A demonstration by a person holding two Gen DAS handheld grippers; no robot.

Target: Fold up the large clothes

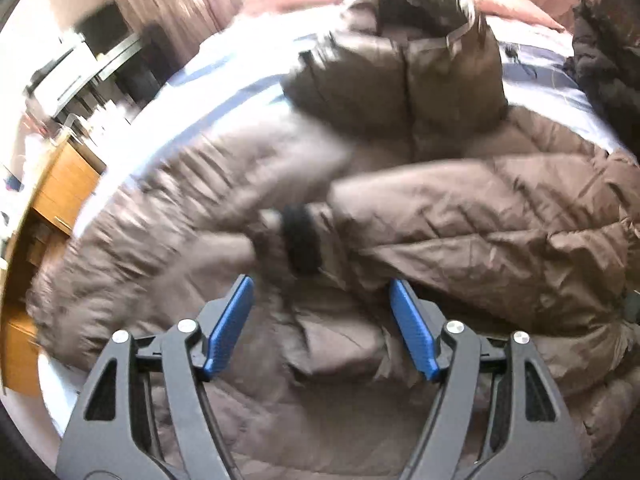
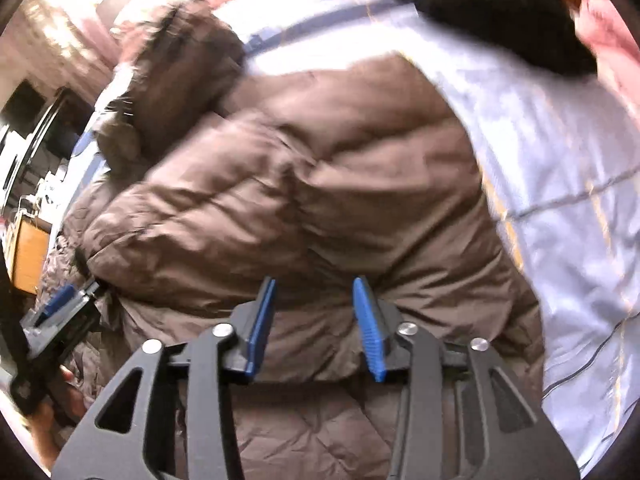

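A brown puffer jacket (image 1: 440, 216) lies spread on a bed (image 1: 224, 92) covered in a pale sheet with blue stripes. In the left wrist view the jacket fills the middle and lower frame, its hood (image 1: 404, 60) at upper centre with the opening facing up. 1 sleeve (image 1: 460, 220) lies folded across the body from the right, and its black cuff (image 1: 300, 240) sits at frame centre, just above the gap between the fingers. The left side of this view is blurred.

The left gripper (image 1: 322, 308) stands wide open over the jacket's lower body, blue pads apart and nothing between them. It also shows at the lower left edge of the right wrist view (image 2: 60, 304), beside the jacket's edge.

The right gripper (image 2: 314, 308) is about half open — the fingers (image 2: 366, 320) sit right at the jacket's fabric, but grip nothing; whether they touch it I cannot tell.

In the right wrist view the jacket (image 2: 320, 184) takes the centre, the hood (image 2: 176, 68) at upper left, bare sheet at right. A dark garment (image 2: 492, 8) lies at the top right. A wooden desk (image 1: 60, 192) stands at the left edge of the left wrist view — beside the bed.
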